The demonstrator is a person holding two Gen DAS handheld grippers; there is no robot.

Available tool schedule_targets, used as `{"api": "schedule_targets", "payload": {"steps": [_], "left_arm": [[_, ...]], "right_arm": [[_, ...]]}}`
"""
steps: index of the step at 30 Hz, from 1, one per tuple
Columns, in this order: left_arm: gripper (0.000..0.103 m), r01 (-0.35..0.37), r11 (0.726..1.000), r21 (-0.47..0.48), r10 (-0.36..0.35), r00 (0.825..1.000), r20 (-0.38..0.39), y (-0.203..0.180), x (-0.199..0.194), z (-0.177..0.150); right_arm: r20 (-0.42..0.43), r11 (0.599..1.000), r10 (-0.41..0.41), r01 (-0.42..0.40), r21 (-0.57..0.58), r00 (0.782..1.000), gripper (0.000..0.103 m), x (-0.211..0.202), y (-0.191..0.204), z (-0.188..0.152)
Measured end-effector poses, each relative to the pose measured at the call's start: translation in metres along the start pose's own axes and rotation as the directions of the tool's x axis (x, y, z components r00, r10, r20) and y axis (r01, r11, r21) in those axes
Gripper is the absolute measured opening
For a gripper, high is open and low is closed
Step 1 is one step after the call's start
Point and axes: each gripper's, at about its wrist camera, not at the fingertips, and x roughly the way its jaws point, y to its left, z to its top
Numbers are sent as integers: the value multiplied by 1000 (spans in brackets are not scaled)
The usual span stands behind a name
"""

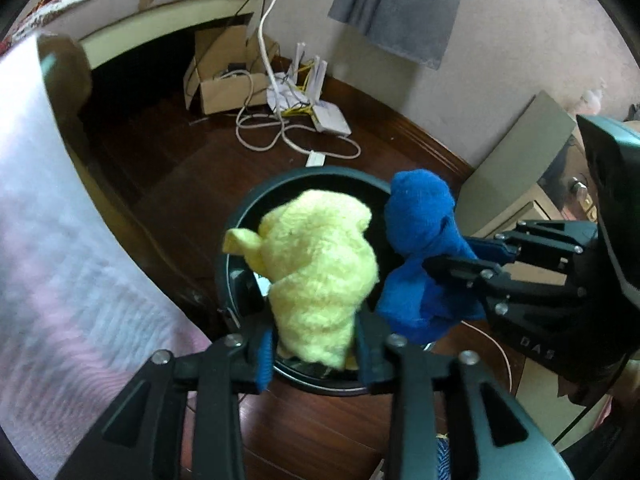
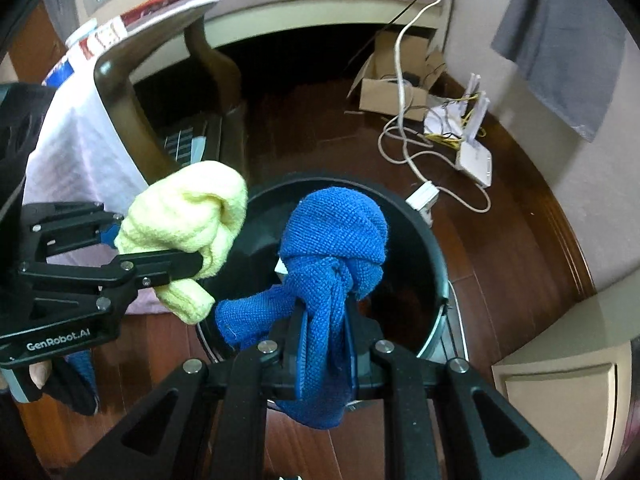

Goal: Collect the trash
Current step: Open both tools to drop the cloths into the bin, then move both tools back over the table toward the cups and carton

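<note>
Yellow cloth: I see a knotted pale-yellow fluffy terry cloth [image 1: 320, 276], bunched into a lump, hanging over the bin's opening between my left gripper's [image 1: 312, 354] fingers; I cannot tell whether the pads press on it.
Blue cloth: a knotted royal-blue knit microfibre cloth [image 2: 334, 256], rounded head up, tails drooping, clamped in my right gripper [image 2: 326, 354] just beside the yellow cloth and above the bin mouth.
Bin: a round black plastic trash bin [image 2: 430, 248], upright on the dark wooden floor, mouth uncovered, directly below both cloths; its inside looks dark.
</note>
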Motion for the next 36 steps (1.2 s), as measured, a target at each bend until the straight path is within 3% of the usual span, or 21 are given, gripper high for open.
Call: {"api": "schedule_targets", "payload": {"steps": [1, 2, 3, 4, 9, 11, 12, 25, 36], "left_arm": [[68, -3, 1000, -3, 3, 1000, -11, 1, 3, 0], [78, -21, 1000, -11, 21, 1000, -9, 3, 4, -2], [91, -33, 999, -24, 33, 999, -1, 6, 2, -4], [96, -31, 999, -32, 31, 1000, 4, 9, 1, -5], [99, -109, 994, -25, 110, 994, 26, 14, -11, -12], [100, -139, 990, -29, 140, 990, 34, 16, -16, -14], [100, -152, 988, -33, 154, 987, 39, 16, -19, -15], [101, -170, 984, -56, 176, 975, 138, 14, -96, -30], [101, -229, 967, -109, 249, 939, 237, 30, -159, -34]], "right_arm": [[-1, 1000, -24, 24, -19, 1000, 23, 3, 2, 0], [-7, 997, -64, 63, -35, 998, 44, 7, 3, 0], [-14, 993, -109, 108, -42, 994, 56, 10, 2, 0], [-13, 989, -145, 145, -41, 989, 66, 11, -2, -1], [-28, 988, -156, 157, 13, 987, 69, 5, -17, -2], [-16, 984, -173, 174, 34, 985, 91, -4, -17, 0], [-10, 982, -185, 185, 38, 983, 94, -7, -16, 0], [114, 976, -216, 212, 47, 970, 97, -87, 22, 18], [228, 975, -223, 215, 62, 948, 98, -140, 64, 28]]}}
